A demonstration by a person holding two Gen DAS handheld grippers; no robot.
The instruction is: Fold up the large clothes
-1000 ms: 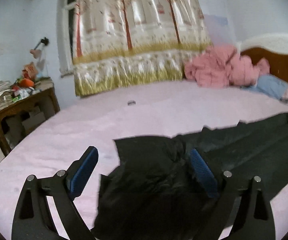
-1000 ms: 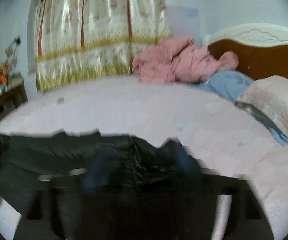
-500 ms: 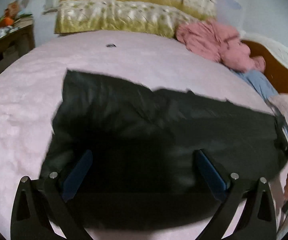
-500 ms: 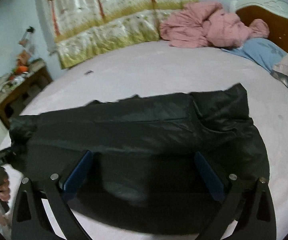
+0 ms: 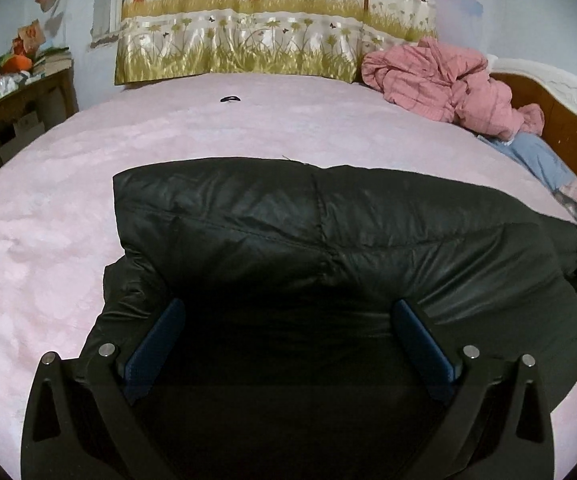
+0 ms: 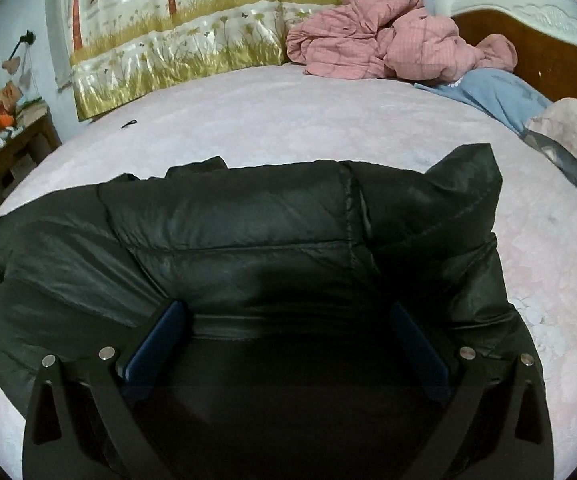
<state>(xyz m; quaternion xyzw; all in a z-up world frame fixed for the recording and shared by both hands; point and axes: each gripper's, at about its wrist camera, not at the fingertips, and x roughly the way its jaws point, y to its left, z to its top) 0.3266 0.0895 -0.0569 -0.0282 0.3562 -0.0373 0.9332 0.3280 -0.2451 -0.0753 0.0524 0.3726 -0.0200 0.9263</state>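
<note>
The left gripper (image 5: 286, 320) is seen with its blue-padded fingers spread wide, nothing being clamped between them; it is poised over the near part of a black padded jacket (image 5: 328, 248), though whether the pads touch the fabric cannot be told. The right gripper (image 6: 288, 320) is likewise held wide open above the jacket (image 6: 268, 240), with no fabric pinched. The jacket is laid across the near half of a pink bedspread (image 5: 48, 220), folded into a long bundle running left to right. Its near edge is lost in shadow under both gripper frames, so the layering there is hard to make out. At the far right of the bed a crumpled pink quilt (image 6: 388, 44) is heaped beside a wooden headboard (image 6: 548, 52), partly cut off by the lens edge. A cluttered desk (image 5: 12, 88) is glimpsed at far left.
</note>
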